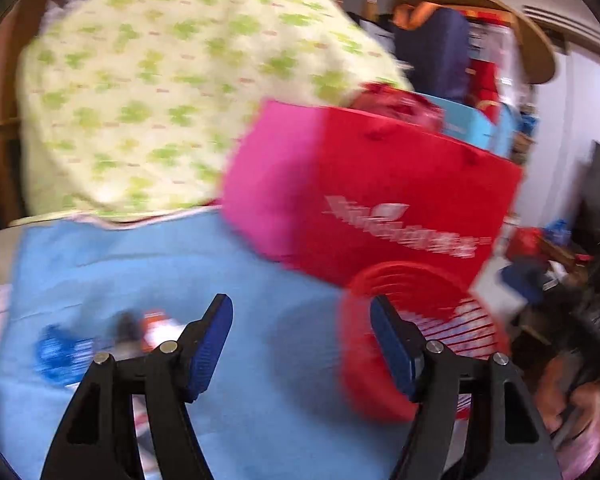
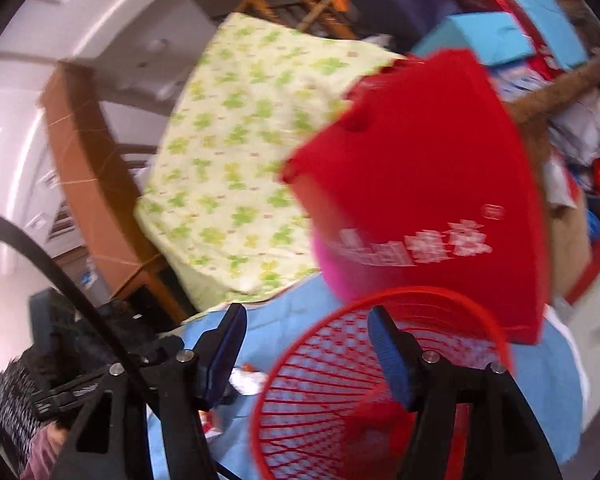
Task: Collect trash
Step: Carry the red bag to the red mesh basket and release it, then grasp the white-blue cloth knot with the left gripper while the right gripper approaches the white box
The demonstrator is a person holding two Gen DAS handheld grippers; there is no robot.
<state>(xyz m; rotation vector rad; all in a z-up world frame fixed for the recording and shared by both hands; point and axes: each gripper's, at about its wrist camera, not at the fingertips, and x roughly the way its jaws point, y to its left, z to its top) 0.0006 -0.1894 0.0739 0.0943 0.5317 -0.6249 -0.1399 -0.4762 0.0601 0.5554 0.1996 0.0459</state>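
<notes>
I am looking along my left gripper [image 1: 302,344] and its jaws are standing well apart with nothing between the blue pads — only the light blue cloth [image 1: 172,272] covering the bench is showing in the gap. Just ahead and to the left of that gripper some small scraps of trash [image 1: 100,340] are lying on the cloth, blue, dark and orange-white, too blurred for me to name. The red mesh basket [image 1: 416,332] is sitting just to the right of the left gripper, its rim showing behind the right finger. Beyond it a red paper bag [image 1: 400,200] with white print and a pink side is standing, and farther left a folded green-patterned quilt [image 1: 160,92] is resting at the far edge of the cloth. My right gripper [image 2: 306,350] is also holding its jaws wide and gripping nothing — the basket [image 2: 360,400] is lying directly below and ahead of it, its rim crossing the gap between the fingers, and I cannot tell whether either pad is touching it. A crumpled white and orange scrap [image 2: 247,380] is lying on the cloth beside the right gripper's left finger, outside the basket.
</notes>
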